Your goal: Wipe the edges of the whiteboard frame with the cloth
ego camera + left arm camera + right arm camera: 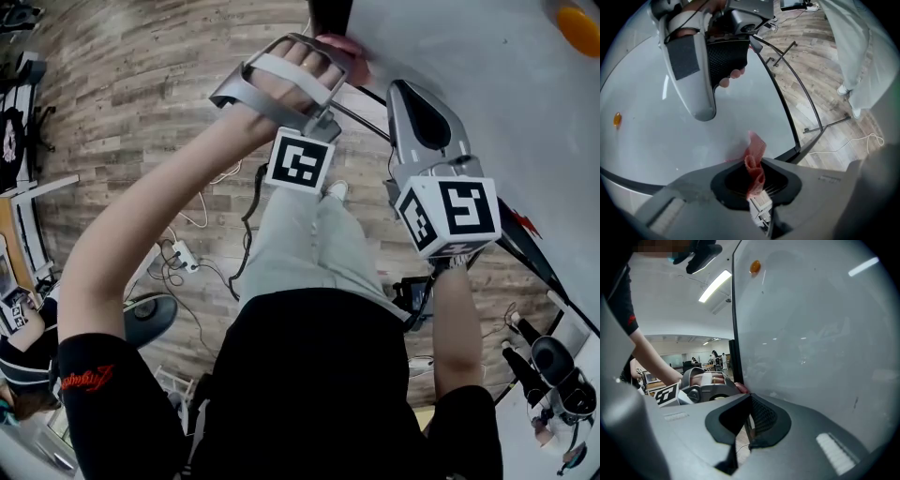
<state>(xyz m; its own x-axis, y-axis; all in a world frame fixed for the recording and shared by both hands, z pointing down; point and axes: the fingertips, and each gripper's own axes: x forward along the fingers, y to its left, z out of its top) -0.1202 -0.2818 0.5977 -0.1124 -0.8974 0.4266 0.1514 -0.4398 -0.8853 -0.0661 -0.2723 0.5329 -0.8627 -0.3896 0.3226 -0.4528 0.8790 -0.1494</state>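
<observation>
Grey-brown wooden plank flooring (131,112) is seen below the person, with a white power strip (184,255) and loose cables lying on it. A large white whiteboard (811,333) is set upright on a stand, and its surface is bounded by a thin black frame (735,324).

At the board's edge the right gripper (747,420) is held with its jaws a little apart. The black frame edge is taken in between them, one jaw lying over the white face. Whether the pads press on the frame cannot be told.

Just beside it, the left gripper (757,187) is kept at the same edge with its jaws closed together. A crumpled pinkish-red cloth (754,164) is pinched between them, and its free end is pushed up against the white surface close to the frame.

Well away from both grippers, a small round orange magnet (754,266) is stuck to the board near the frame.
</observation>
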